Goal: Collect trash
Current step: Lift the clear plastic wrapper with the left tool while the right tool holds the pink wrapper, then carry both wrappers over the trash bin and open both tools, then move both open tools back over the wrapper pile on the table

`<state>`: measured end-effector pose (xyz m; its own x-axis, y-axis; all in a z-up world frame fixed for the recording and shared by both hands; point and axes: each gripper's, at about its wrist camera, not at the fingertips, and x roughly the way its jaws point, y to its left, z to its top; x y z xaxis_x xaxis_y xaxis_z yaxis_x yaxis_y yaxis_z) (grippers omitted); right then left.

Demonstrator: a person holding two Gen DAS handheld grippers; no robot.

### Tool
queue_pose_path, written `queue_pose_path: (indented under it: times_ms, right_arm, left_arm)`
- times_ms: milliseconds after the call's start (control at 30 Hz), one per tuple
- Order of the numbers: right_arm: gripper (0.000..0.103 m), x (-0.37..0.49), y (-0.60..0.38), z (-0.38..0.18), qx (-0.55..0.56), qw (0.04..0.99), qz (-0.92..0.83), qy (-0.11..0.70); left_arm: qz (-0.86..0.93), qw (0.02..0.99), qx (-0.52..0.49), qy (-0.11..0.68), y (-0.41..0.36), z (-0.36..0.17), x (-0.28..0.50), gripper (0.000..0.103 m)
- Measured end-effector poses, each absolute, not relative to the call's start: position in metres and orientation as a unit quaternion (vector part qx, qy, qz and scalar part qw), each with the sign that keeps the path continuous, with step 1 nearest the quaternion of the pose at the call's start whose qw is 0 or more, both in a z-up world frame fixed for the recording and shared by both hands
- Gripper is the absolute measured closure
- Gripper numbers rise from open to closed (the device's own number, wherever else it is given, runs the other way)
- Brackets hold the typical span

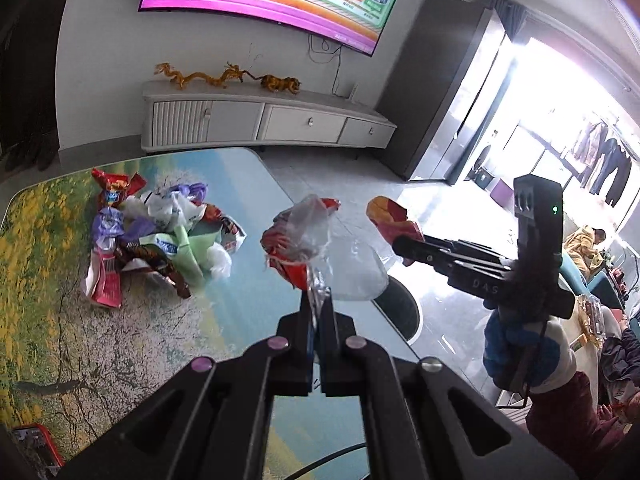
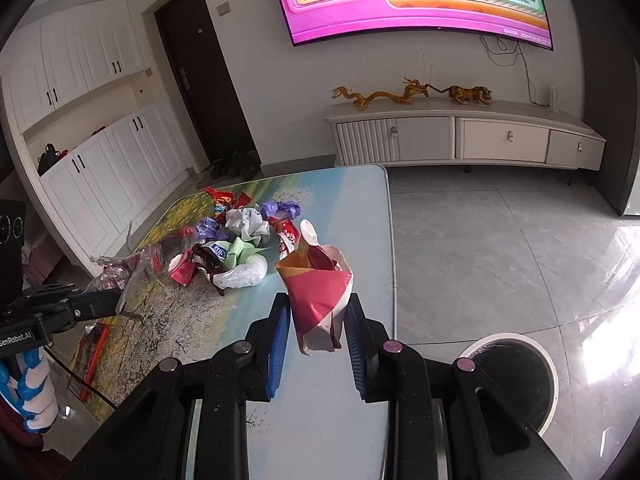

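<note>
Holding a piece of trash in each gripper, you now have one relation to mind — where the bin lies. In the right wrist view it sits on the floor at the lower right of the frame, just beside the table edge and close to your right gripper; the right hand looks the nearer one. That gripper is clamped on a crumpled red-and-cream wrapper, whose long axis runs up the frame, its open end toward the top.

Your left gripper is pinched together on the tail of a clear plastic bag with a red wrapper inside, which stands up-frame from the tips, above the table's right edge. The remaining trash pile lies on the table, left of centre — well apart from both grippers.
</note>
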<state>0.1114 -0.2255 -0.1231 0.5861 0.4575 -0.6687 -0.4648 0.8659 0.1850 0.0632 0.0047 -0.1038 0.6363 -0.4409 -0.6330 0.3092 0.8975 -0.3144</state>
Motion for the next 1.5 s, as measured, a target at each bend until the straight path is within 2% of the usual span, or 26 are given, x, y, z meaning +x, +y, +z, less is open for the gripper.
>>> queue_pose_path:
  times_ms: [233,400,800,1033,1133,1200,1233,1267,1500]
  right_arm:
    - [0.077,0.112,-0.284,-0.116,0.027,0.908,0.199,0.367]
    - [0.077,0.12,-0.337,-0.129,0.054,0.913,0.139,0.381]
    - [0.077,0.16,-0.438,-0.216,0.138,0.877,0.044,0.458]
    - [0.076,0.188,-0.47,-0.27,0.172,0.846,0.0,0.504]
    - [0.074,0.19,-0.481,-0.282,0.184,0.839,-0.017,0.512]
    - [0.072,0.188,-0.489,-0.284,0.189,0.838,-0.024,0.512]
    - [0.072,0.187,-0.492,-0.284,0.191,0.838,-0.028,0.511]
    - [0.071,0.186,-0.494,-0.282,0.193,0.838,-0.031,0.51]
    - [0.071,0.175,-0.494,-0.254,0.189,0.853,-0.036,0.484]
  left_arm:
    - [-0.251,0.893,-0.051,0.37,-0.053,-0.09,0.086,0.102]
    - [-0.287,0.875,-0.019,0.39,-0.112,-0.1,0.116,0.102]
    - [-0.34,0.807,0.048,0.481,-0.259,-0.181,0.197,0.102]
    - [-0.352,0.771,0.032,0.531,-0.307,-0.233,0.245,0.099]
    - [-0.361,0.751,0.013,0.553,-0.32,-0.251,0.259,0.093]
    - [-0.36,0.746,0.005,0.56,-0.324,-0.26,0.266,0.077]
    - [-0.357,0.746,-0.001,0.562,-0.323,-0.265,0.269,0.065]
    - [-0.356,0.747,-0.009,0.562,-0.321,-0.266,0.271,0.062]
    - [-0.329,0.781,-0.025,0.53,-0.287,-0.243,0.261,0.062]
